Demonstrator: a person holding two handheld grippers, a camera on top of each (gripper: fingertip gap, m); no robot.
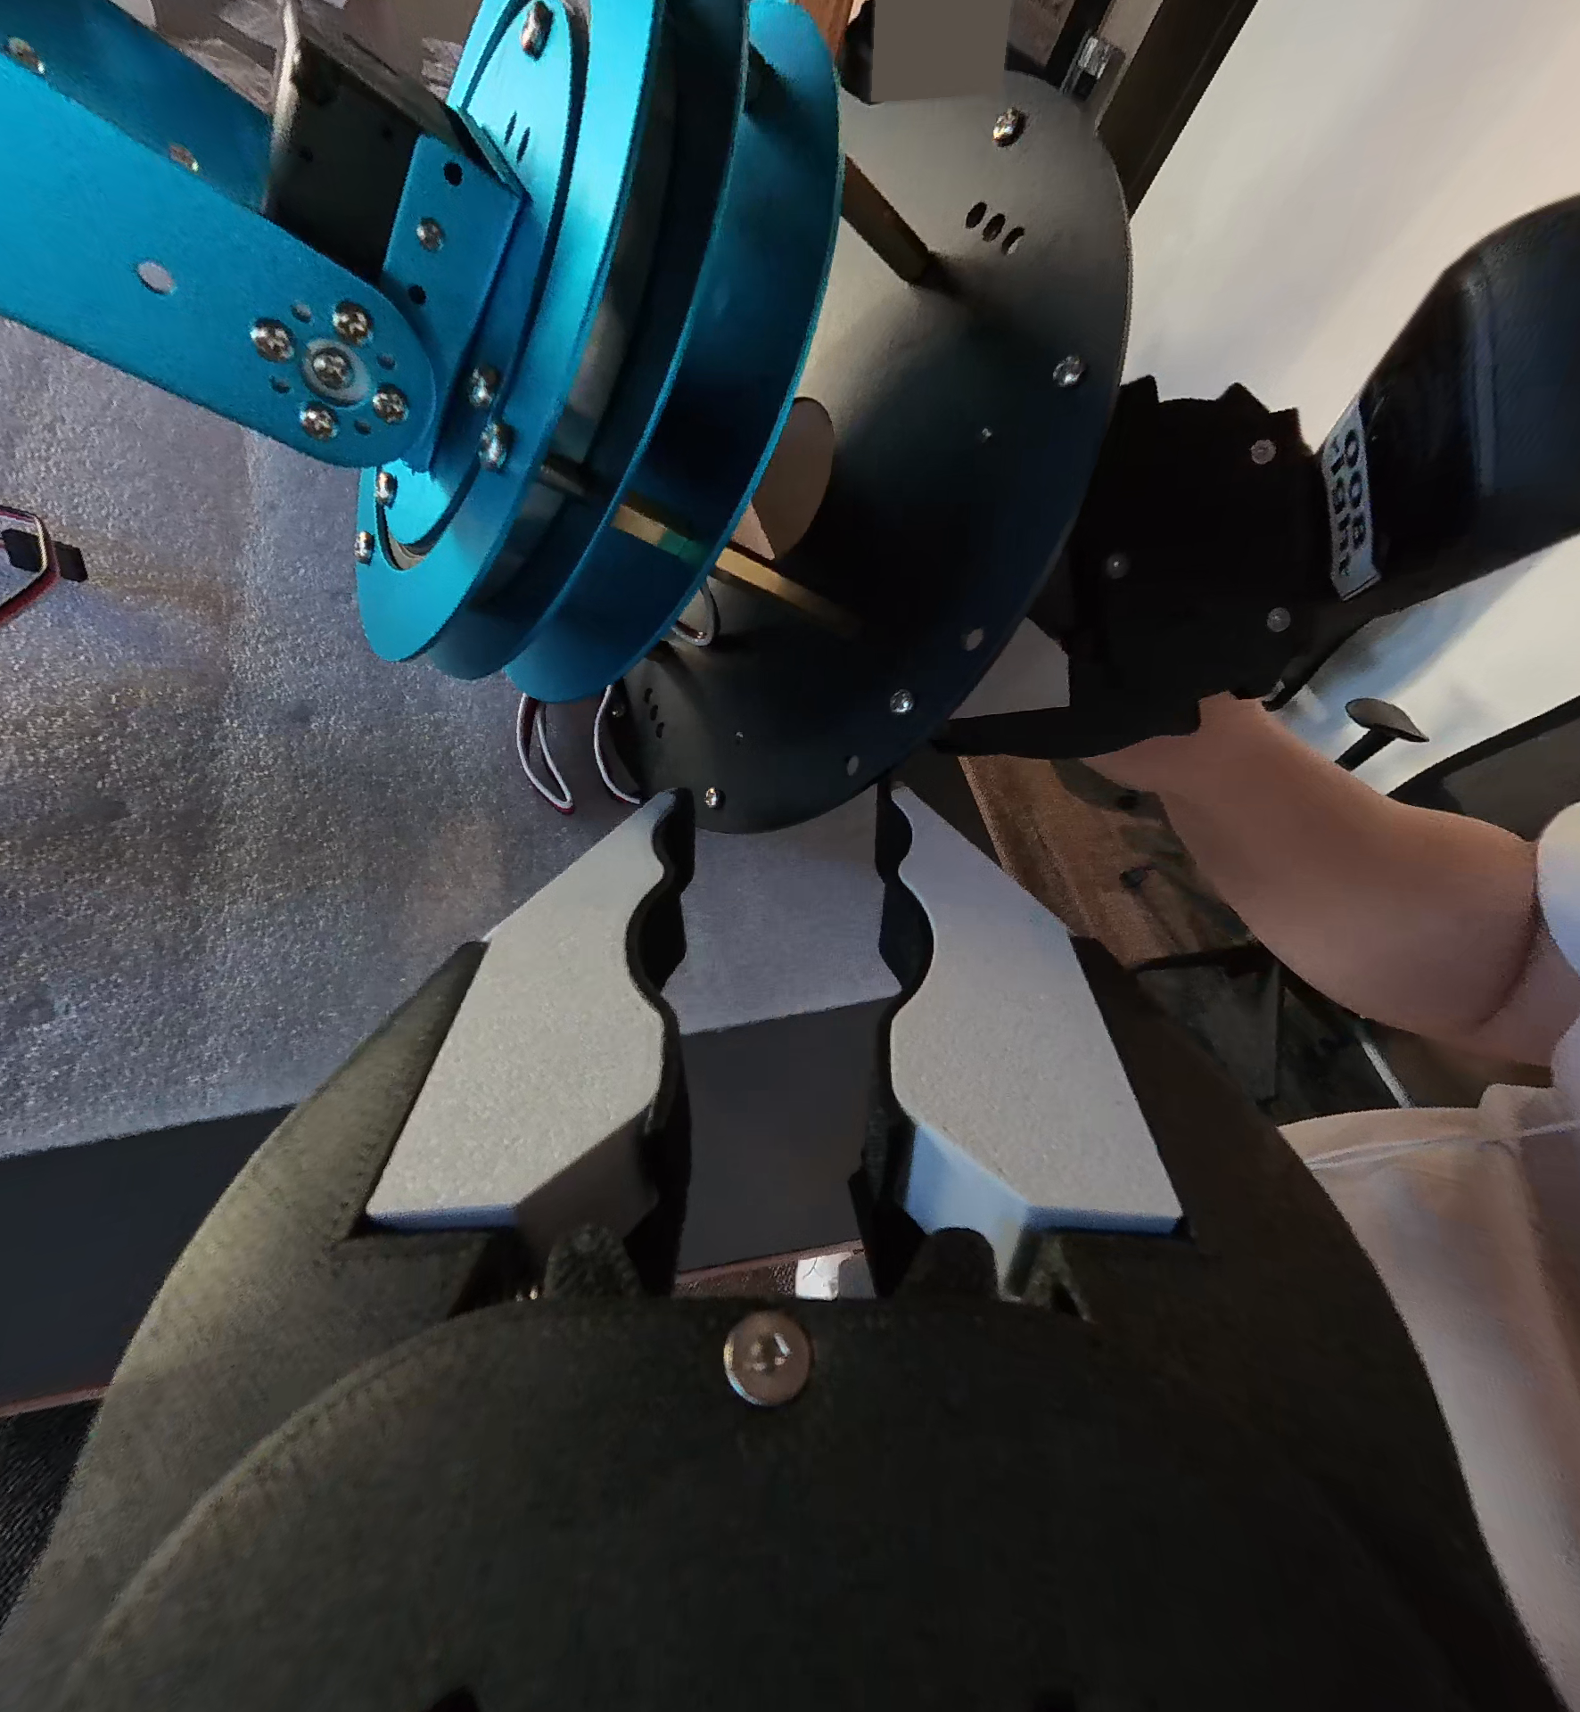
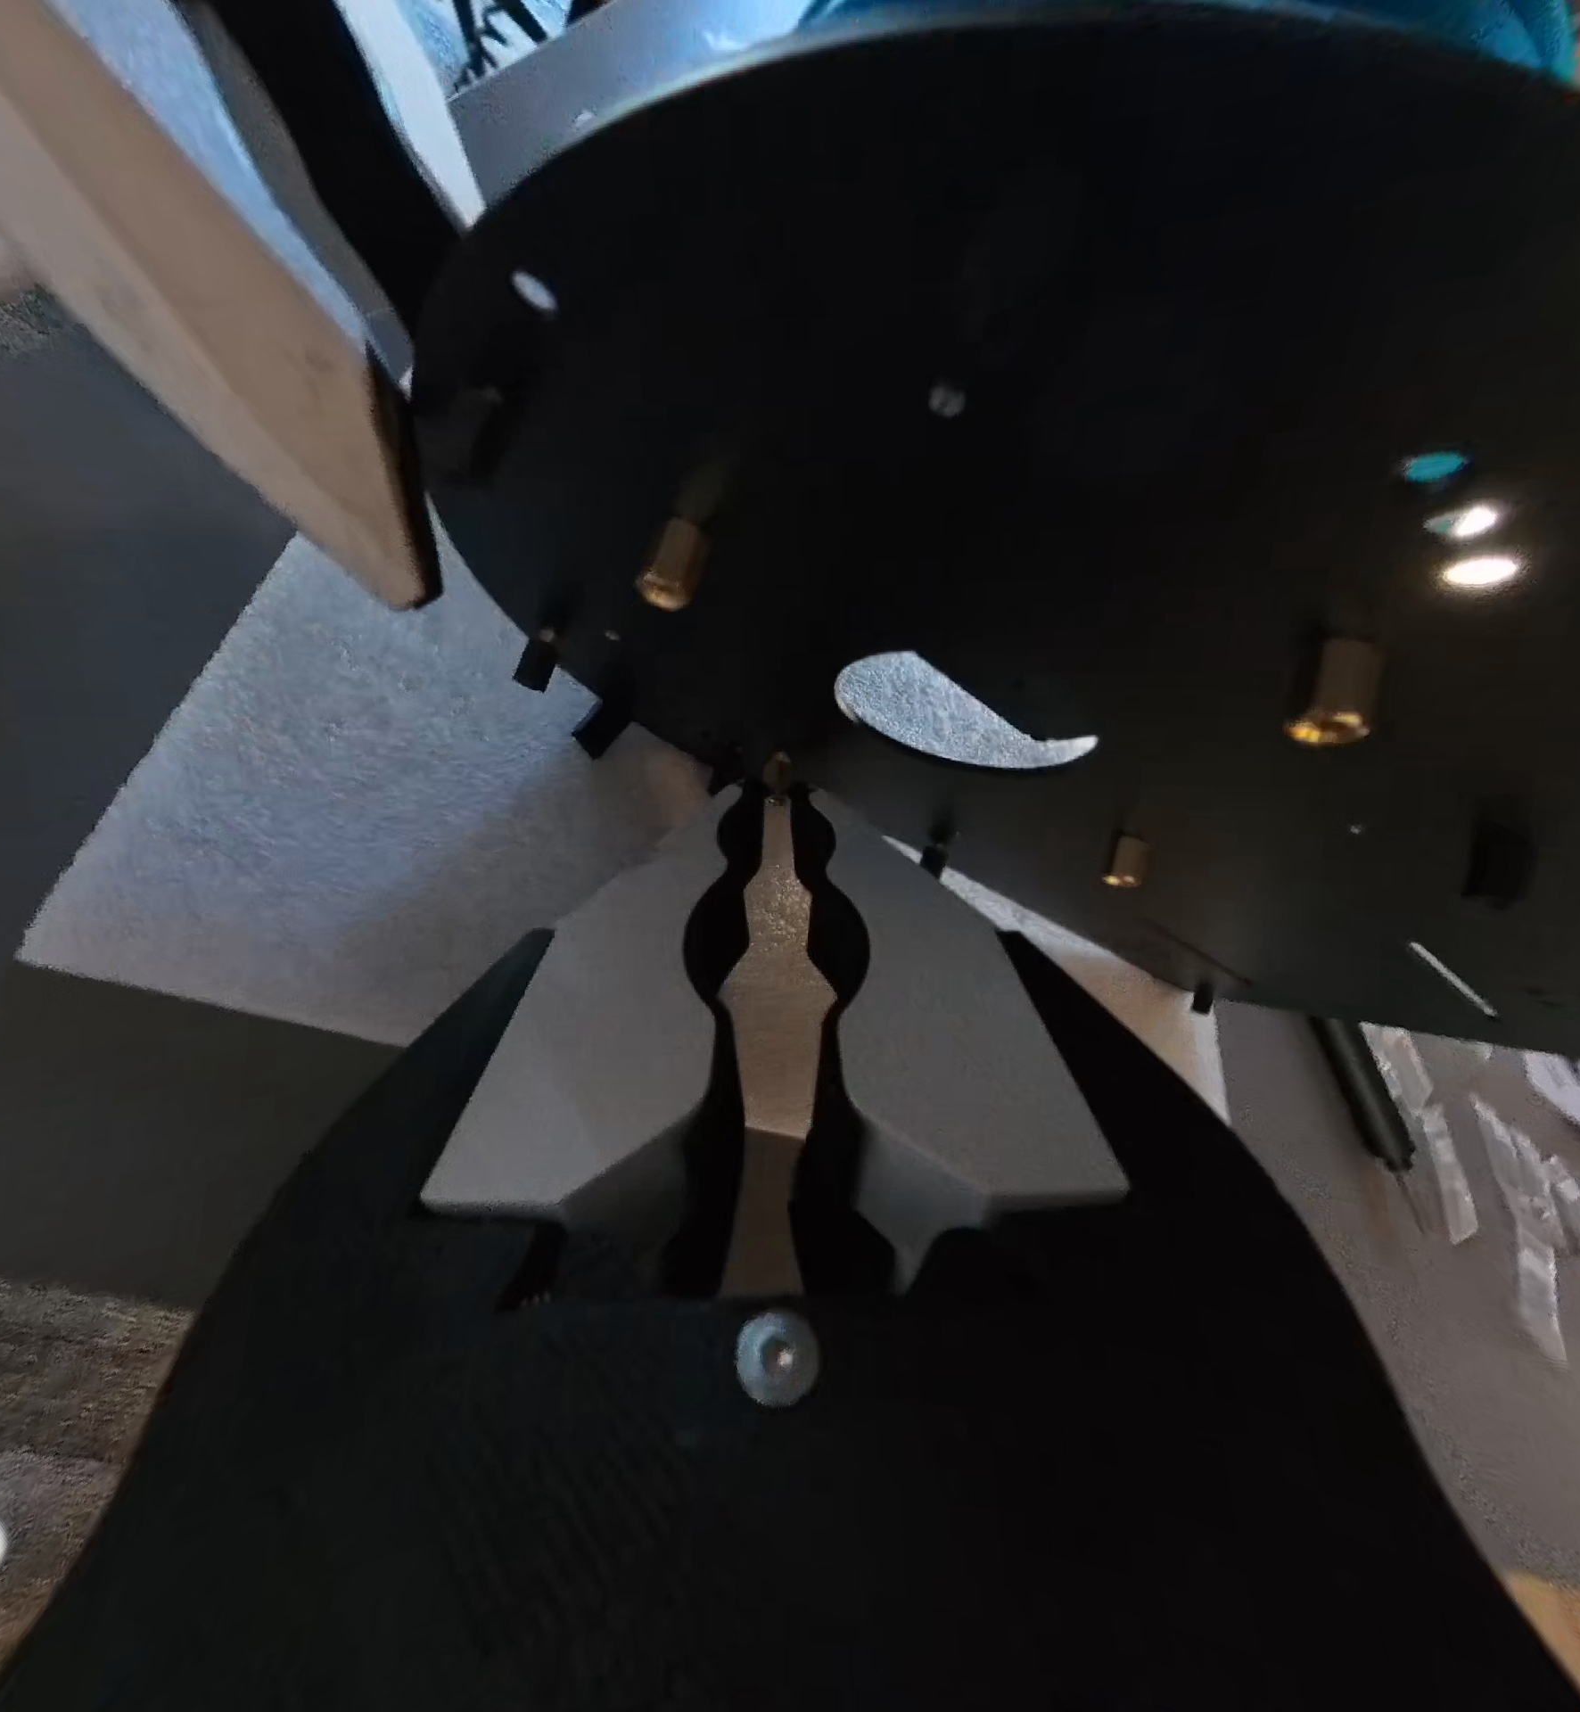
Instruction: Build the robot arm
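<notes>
A small robot arm with blue metal links (image 1: 119,232) and a blue turntable (image 1: 601,352) sits on a round black base (image 1: 953,417) and lies tilted over a grey foam mat (image 1: 119,834). My left gripper (image 1: 782,801) is shut on the lower rim of the black base, one fingertip on each side. The right gripper (image 1: 1185,556), held by a hand, shows behind the base. In the right wrist view the base's underside (image 2: 1046,371) fills the top, with brass standoffs (image 2: 675,560). My right gripper (image 2: 775,792) is nearly closed on a small brass standoff (image 2: 779,771) at the plate's edge.
White and red servo wires (image 1: 545,760) hang below the base, and a loose cable plug (image 1: 64,560) lies on the mat. A wooden board (image 2: 212,324) stands at upper left. Clear plastic bags (image 2: 1509,1204) and a thin black tool (image 2: 1361,1093) lie at the right. The gap from one gripper's tips to the other's is roughly 7 centimetres.
</notes>
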